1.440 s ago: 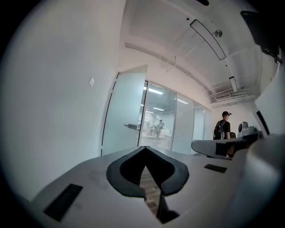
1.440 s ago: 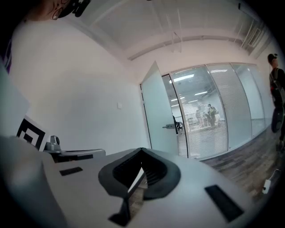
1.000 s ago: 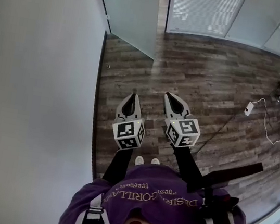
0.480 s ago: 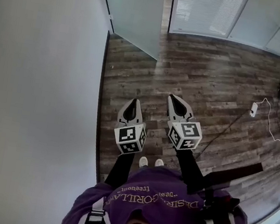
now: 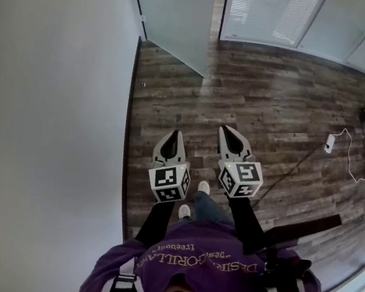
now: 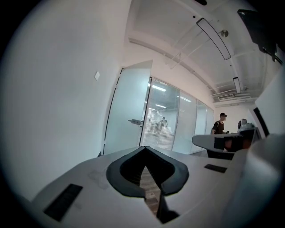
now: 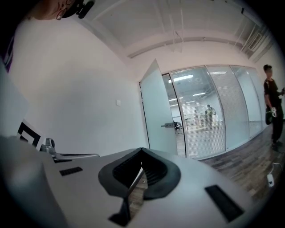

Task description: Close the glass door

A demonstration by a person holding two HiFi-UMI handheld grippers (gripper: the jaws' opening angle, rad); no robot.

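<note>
I've just stepped forward, left gripper (image 5: pixel 175 134) and right gripper (image 5: pixel 229 131) fingers pinched together on nothing, but the glass door (image 5: pixel 178 21) is still open well ahead, so more walking first.

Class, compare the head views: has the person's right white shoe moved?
Yes: the right white shoe stepped forward, towards the frosted glass door, past the left shoe.

You've got a frosted pale-green door (image 5: pixel 175 17), dark streaky wood-plank floor (image 5: pixel 279 102), white wall (image 5: pixel 35 118), purple top (image 5: pixel 218 264). Left gripper (image 5: pixel 174 135) and right gripper (image 5: pixel 229 131): white, black-and-white square markers.
</note>
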